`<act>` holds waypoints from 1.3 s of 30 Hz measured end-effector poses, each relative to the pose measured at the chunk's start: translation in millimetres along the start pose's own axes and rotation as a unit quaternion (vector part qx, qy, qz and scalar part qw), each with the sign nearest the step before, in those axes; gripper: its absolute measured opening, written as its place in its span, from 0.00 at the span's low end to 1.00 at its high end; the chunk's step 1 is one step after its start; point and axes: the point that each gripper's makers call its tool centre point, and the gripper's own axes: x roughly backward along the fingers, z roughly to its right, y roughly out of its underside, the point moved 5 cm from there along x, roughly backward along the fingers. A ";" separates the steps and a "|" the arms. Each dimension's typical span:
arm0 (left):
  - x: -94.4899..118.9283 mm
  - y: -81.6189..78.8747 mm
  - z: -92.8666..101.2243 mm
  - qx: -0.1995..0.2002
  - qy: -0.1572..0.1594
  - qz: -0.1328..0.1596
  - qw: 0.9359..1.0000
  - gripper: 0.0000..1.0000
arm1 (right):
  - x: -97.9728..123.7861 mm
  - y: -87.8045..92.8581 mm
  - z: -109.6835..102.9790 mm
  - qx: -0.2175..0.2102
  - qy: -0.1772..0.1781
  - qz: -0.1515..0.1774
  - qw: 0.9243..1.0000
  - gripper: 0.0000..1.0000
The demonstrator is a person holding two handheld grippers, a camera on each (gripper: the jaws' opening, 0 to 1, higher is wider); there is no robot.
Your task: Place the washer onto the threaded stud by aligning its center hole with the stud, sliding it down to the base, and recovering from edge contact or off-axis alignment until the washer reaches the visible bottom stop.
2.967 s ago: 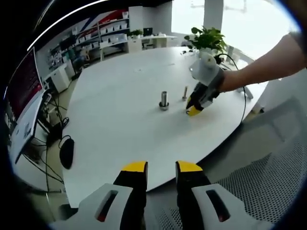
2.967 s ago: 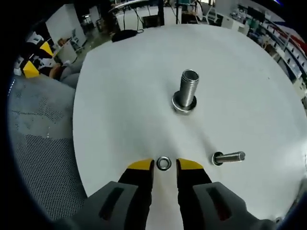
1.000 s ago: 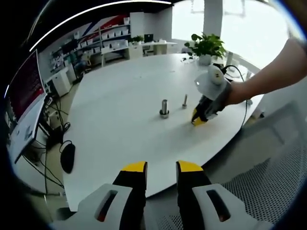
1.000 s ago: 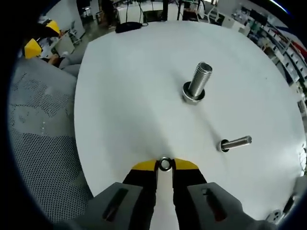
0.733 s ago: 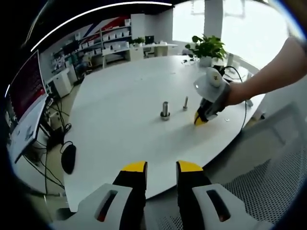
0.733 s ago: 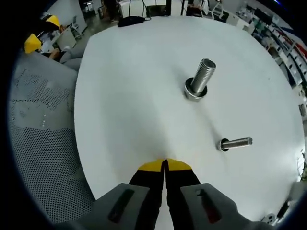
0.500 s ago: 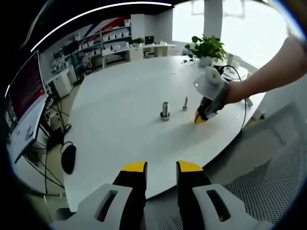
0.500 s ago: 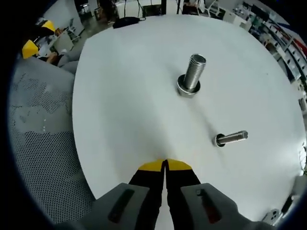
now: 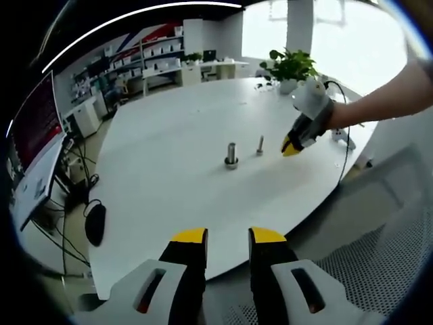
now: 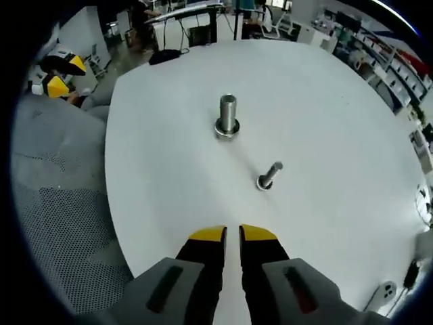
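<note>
Right gripper view: the right gripper point(image 10: 233, 233) hangs above the near edge of the white table point(image 10: 169, 169); its yellow-tipped jaws stand a narrow gap apart, with bare table surface showing through the gap; nothing can be seen gripped between them, and where the washer lies cannot be told. The threaded stud point(image 10: 227, 116) stands upright on its wide base at 12 o'clock from the jaws, well apart from them; a smaller bolt point(image 10: 268, 175) stands on its head at 5 o'clock from the stud, leaning slightly, and lies between stud and jaws toward 1 o'clock. A grey mesh chair point(image 10: 54, 223) lies at 9 o'clock, off the table edge; the left gripper point(image 10: 57, 78) appears small at 10 o'clock beyond it.

Left gripper view: the left gripper point(image 9: 226, 235) is held off the table edge over the mesh chair point(image 9: 379, 264); its jaws are parted by a moderate gap and hold nothing. The threaded stud point(image 9: 231, 154) stands near the table centre at 12 o'clock; the smaller bolt point(image 9: 260, 144) is just beside it at 2 o'clock. The right gripper point(image 9: 293, 147), carried by a person's hand point(image 9: 323, 115), points down at the table at 3 o'clock from the bolt, apart from both fasteners. A potted plant point(image 9: 292, 64) stands at the far rim at 1 o'clock; a computer mouse point(image 9: 95, 225) lies at 9 o'clock, below the table edge.
</note>
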 end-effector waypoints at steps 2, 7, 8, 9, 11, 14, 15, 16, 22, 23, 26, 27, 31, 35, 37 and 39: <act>0.3 -0.5 0.3 0.001 0.001 0.000 1.000 0.22 | 5.4 11.0 8.7 -0.010 0.008 0.002 1.000 0.14; -1.3 1.4 1.2 -0.001 0.004 -0.008 1.000 0.22 | 19.1 46.8 25.7 -0.032 0.013 -0.007 0.999 0.19; -1.7 1.9 1.1 0.000 0.004 -0.010 1.000 0.22 | 21.6 53.0 27.5 -0.033 0.013 -0.010 0.999 0.19; -2.2 2.5 1.0 0.000 0.004 -0.013 1.000 0.22 | 25.0 62.6 29.5 -0.034 0.013 -0.014 0.999 0.20; -2.7 3.4 1.3 -0.001 0.005 -0.017 1.000 0.22 | 32.7 76.9 30.7 -0.037 0.012 -0.016 0.999 0.21; -1.8 2.4 0.4 -0.001 0.002 -0.014 1.000 0.22 | 47.1 95.0 27.8 -0.058 0.013 -0.003 0.998 0.21; -1.5 2.0 -0.1 0.001 0.001 -0.013 1.000 0.22 | 51.5 101.0 25.3 -0.059 0.014 -0.001 0.998 0.22; -1.6 1.8 0.1 0.004 0.002 -0.013 1.000 0.22 | 55.7 111.0 22.7 -0.062 0.014 -0.001 0.998 0.22; -3.7 6.1 1.2 0.007 0.005 -0.031 0.999 0.23 | 64.4 151.7 3.0 -0.085 0.002 -0.018 0.996 0.25; -3.2 5.1 0.5 0.010 0.002 -0.027 1.000 0.24 | 65.0 157.6 -1.1 -0.087 0.001 -0.021 0.996 0.25; -2.7 5.1 -1.3 0.017 -0.002 -0.025 1.000 0.24 | 66.8 166.8 -8.8 -0.086 -0.001 -0.031 0.996 0.26; -3.0 5.6 -1.2 0.017 -0.002 -0.028 0.999 0.24 | 66.9 168.3 -10.6 -0.086 -0.003 -0.033 0.996 0.26; -5.2 8.5 1.2 0.010 0.003 -0.041 0.999 0.24 | 67.6 173.5 -15.6 -0.076 -0.004 -0.047 0.996 0.26; -5.0 9.3 1.3 0.010 0.001 -0.045 0.999 0.25 | 67.1 179.4 -17.7 -0.076 -0.008 -0.062 0.995 0.24; -5.3 10.2 1.1 0.011 0.002 -0.048 0.999 0.25 | 67.1 181.9 -19.7 -0.083 -0.013 -0.067 0.994 0.23; -5.4 10.0 1.3 0.009 0.002 -0.047 0.999 0.25 | 65.2 184.9 -20.8 -0.079 -0.013 -0.072 0.994 0.23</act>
